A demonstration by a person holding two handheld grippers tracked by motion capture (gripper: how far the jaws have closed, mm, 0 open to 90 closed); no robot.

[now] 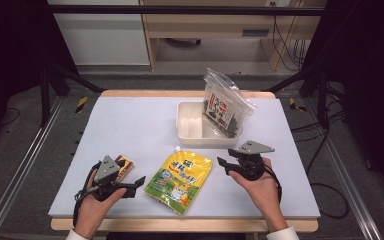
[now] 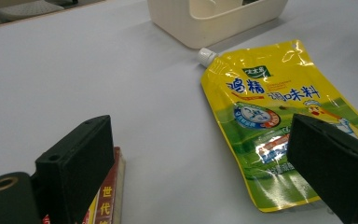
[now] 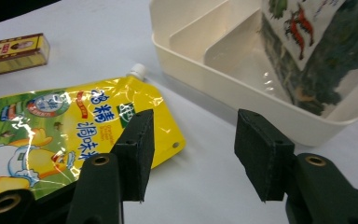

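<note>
The right gripper point(image 3: 190, 154), jaws apart and empty, hovers by the top corner of the yellow spouted seasoning pouch point(image 1: 179, 179) lying near the table's point(image 1: 130, 120) front edge, where a shallow pinch risks slipping off the glossy film.

left tool point(image 2: 200, 163) jaws wide apart | yellow pouch point(image 2: 279, 116) flat beside cream tray point(image 2: 205, 28)

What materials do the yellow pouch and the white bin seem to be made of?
Yellow pouch: likely flexible plastic film, glossy; it shows bright glare patches and wrinkles. White bin: probably rigid moulded plastic, smooth with a soft sheen; its walls and divider are thin and even.
</note>
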